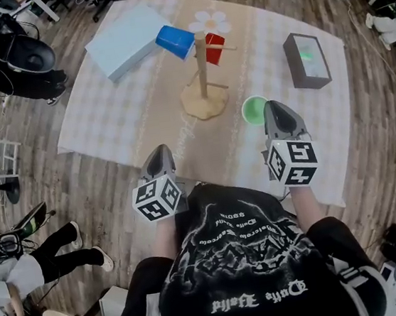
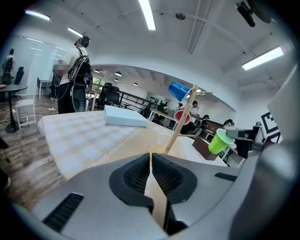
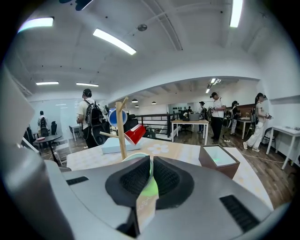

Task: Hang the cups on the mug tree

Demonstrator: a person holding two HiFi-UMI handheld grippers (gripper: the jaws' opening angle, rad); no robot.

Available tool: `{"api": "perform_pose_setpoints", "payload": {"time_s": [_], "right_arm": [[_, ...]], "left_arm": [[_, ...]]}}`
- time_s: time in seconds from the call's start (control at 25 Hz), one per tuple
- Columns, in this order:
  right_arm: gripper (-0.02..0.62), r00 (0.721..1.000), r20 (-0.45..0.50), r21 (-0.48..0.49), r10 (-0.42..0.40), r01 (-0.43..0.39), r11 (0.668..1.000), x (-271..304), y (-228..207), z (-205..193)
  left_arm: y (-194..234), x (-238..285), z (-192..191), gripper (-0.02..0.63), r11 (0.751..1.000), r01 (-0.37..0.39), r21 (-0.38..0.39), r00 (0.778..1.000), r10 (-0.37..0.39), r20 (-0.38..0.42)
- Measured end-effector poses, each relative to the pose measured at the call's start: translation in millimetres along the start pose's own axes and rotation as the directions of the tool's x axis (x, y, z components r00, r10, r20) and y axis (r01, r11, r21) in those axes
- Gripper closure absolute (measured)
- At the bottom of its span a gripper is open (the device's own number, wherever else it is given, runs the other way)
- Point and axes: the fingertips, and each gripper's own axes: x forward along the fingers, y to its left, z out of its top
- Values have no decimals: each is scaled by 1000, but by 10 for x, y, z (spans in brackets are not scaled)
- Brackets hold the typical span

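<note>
A wooden mug tree (image 1: 203, 74) stands mid-table on a round base. A blue cup (image 1: 175, 40) hangs on its left peg and a red cup (image 1: 214, 48) on its right peg. My right gripper (image 1: 272, 107) is shut on the rim of a green cup (image 1: 254, 109), held right of the tree's base. In the right gripper view the green cup (image 3: 150, 187) shows between the jaws, with the mug tree (image 3: 121, 129) beyond. My left gripper (image 1: 158, 153) hovers at the table's near edge, shut and empty; its view shows the mug tree (image 2: 183, 123) and the green cup (image 2: 218, 141).
A pale blue flat box (image 1: 126, 39) lies at the table's far left. A dark box with a green-lit top (image 1: 306, 59) sits at the far right. The checked tablecloth (image 1: 107, 122) covers the table. People and chairs stand around on the wooden floor.
</note>
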Motion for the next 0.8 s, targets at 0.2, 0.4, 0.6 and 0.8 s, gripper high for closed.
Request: {"api": "perform_pose_setpoints", "payload": {"time_s": [0.2, 0.4, 0.6, 0.8], "right_arm": [[565, 998, 52, -12, -39, 40, 999, 109, -71, 282], [565, 993, 100, -27, -60, 63, 998, 144, -32, 548], [565, 985, 150, -70, -81, 92, 993, 181, 22, 796], [565, 976, 189, -97, -108, 128, 987, 207, 49, 991]], "left_arm": [[3, 59, -8, 574, 1000, -6, 7, 1000, 6, -8], [5, 66, 0, 574, 1000, -5, 10, 1000, 5, -12], [-17, 93, 6, 574, 1000, -4, 17, 1000, 4, -19], [-17, 95, 6, 574, 1000, 1, 21, 1000, 0, -24]]}}
